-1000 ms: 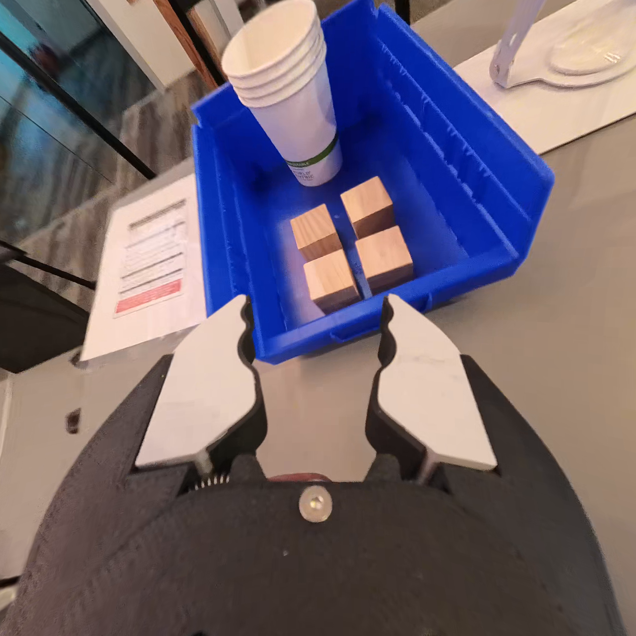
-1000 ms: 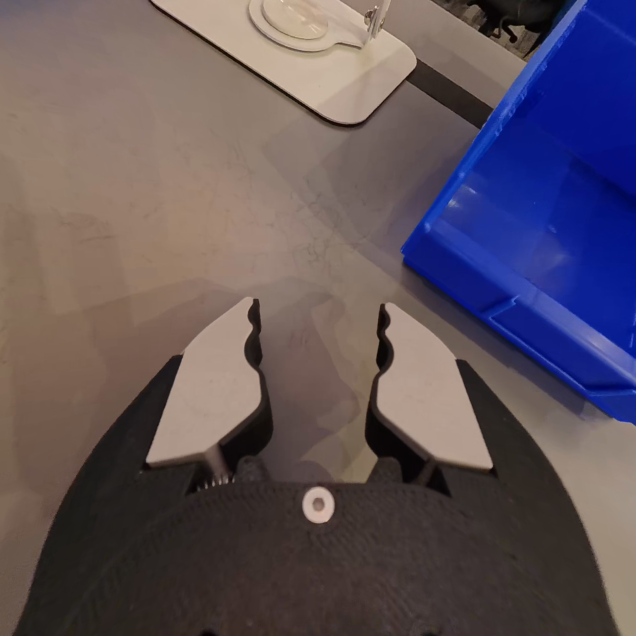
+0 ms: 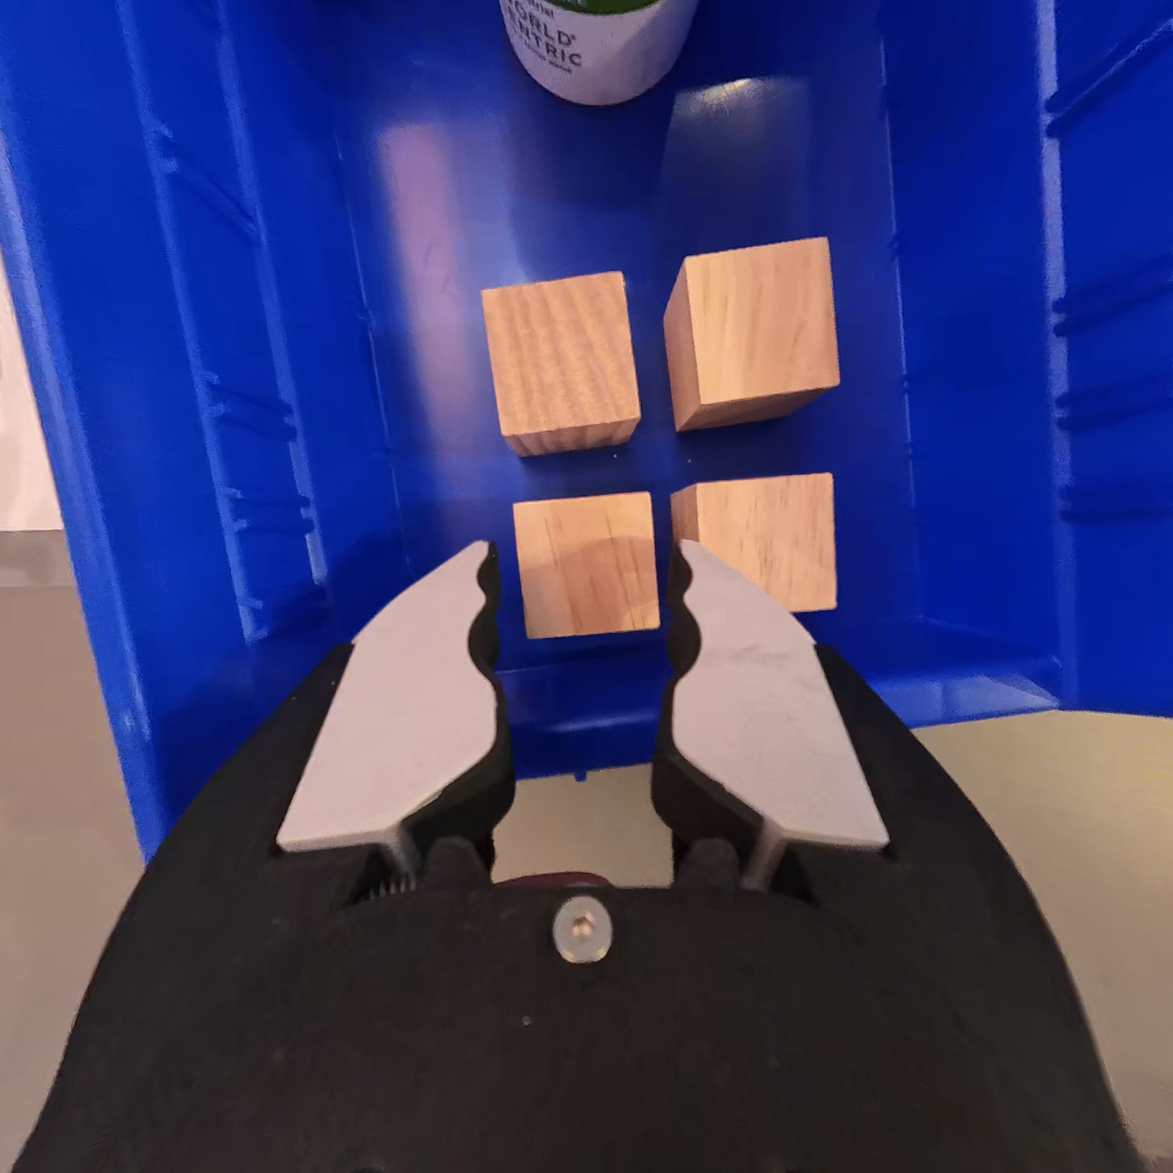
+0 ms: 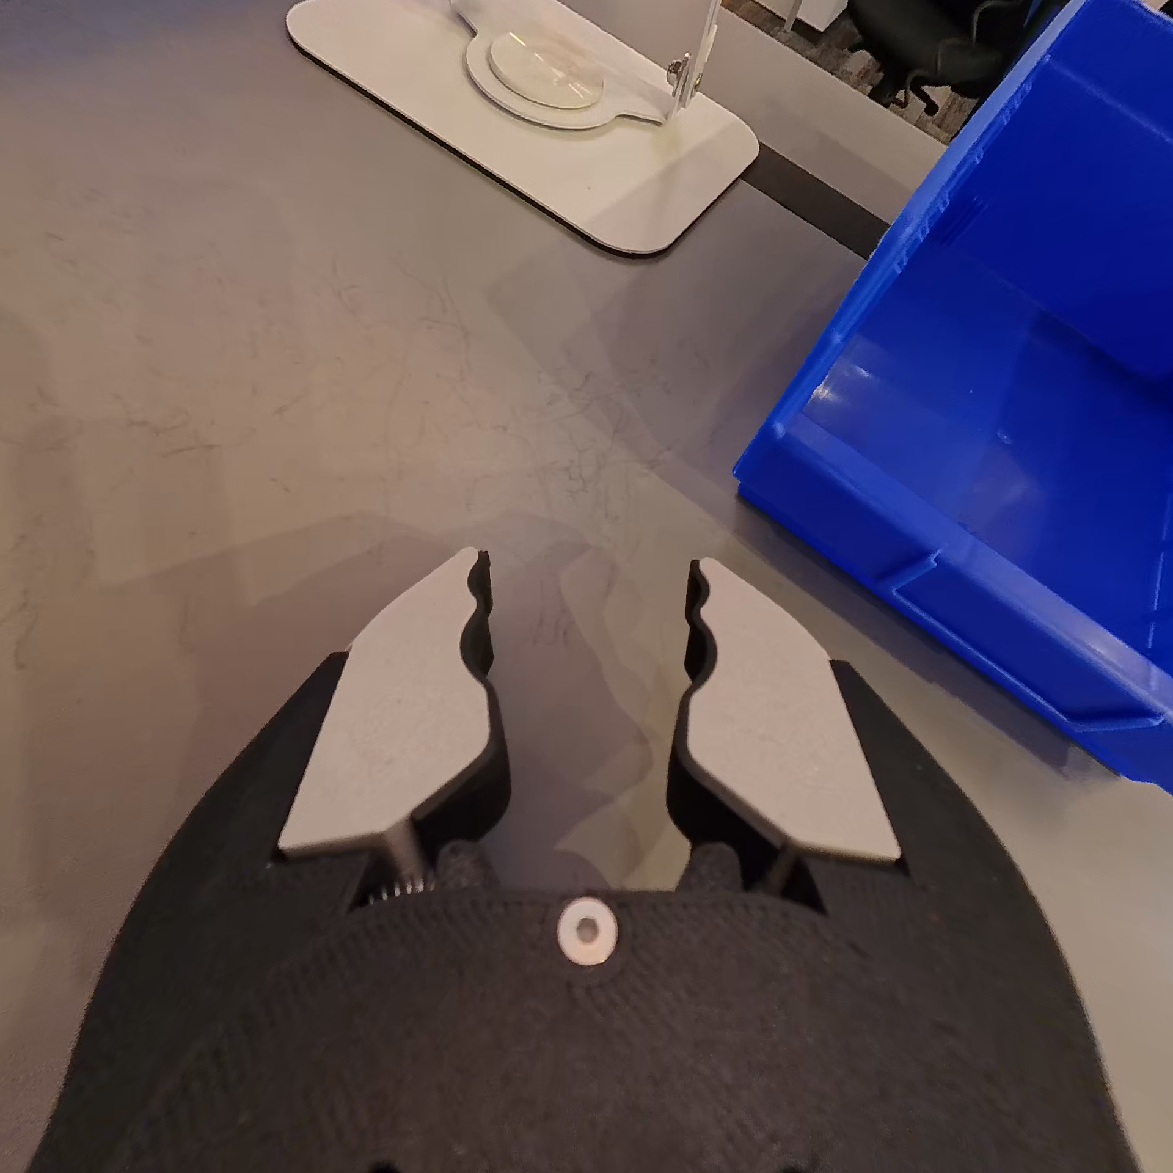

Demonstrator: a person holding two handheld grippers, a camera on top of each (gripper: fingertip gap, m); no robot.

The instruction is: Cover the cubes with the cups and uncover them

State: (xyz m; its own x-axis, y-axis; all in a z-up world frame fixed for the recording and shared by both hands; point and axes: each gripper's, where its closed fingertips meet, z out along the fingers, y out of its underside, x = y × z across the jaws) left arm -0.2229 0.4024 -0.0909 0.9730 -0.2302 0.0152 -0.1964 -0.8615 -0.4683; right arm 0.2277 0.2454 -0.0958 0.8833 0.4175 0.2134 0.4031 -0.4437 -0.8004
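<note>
Cubes, four of them in pale wood, are being seen on the floor of a blue plastic bin [image 3: 190, 381], arranged two by two with narrow gaps between them. In the left wrist view the near-left cube [image 3: 587, 565] is lying at about 12 o'clock from the left tongs [image 3: 581, 558], framed between their tips; the near-right cube [image 3: 762, 539] is at 1 o'clock, partly hidden behind the right finger. The far-left cube [image 3: 562, 362] and far-right cube [image 3: 755, 330] are sitting beyond them. A white paper cup [image 3: 600, 51], only its base in view, is standing at 12 o'clock against the far end of the bin, well apart from the cubes.

The left tongs are being held apart and empty, poised over the bin's front lip. The right tongs [image 4: 587, 562] are likewise apart and empty, being held over the grey desk [image 4: 254, 381], with the bin's corner at 2 o'clock and a white flat stand [image 4: 571, 165] at 12 o'clock.

No cube is covered yet, so the opening step appears to be in hand: a reach into the bin toward the near-left cube. Whether that cube is being targeted, or the cup beyond it, cannot be told. A cube would call for lowering the tips past its sides before closing; the neighbouring cube could be nudged.
</note>
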